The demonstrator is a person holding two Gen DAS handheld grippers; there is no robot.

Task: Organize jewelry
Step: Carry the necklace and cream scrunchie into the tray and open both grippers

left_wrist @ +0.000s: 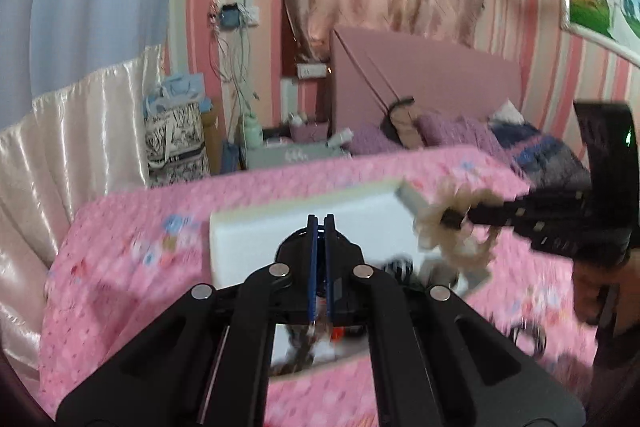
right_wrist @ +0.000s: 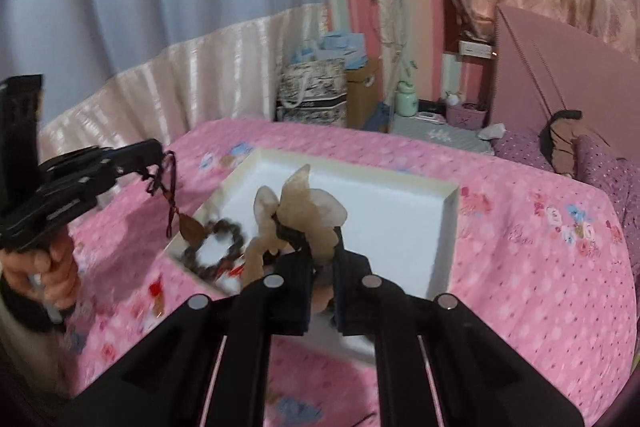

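A white tray lies on the pink bedspread, with a dark bead bracelet in its near left corner. My right gripper is shut on a cream petal-shaped flower piece, held above the tray. At the left, my left gripper is shut on a dark cord with a brown leaf pendant, which dangles over the tray's left edge. In the left wrist view my left gripper shows its blue pads together over the tray. The right gripper holds the flower piece at the right.
The pink flowered bedspread covers the whole work surface. A small red item lies on it near the tray. Beyond the far edge stand a patterned bag, a cardboard box and a pink headboard. A hand grips the left tool.
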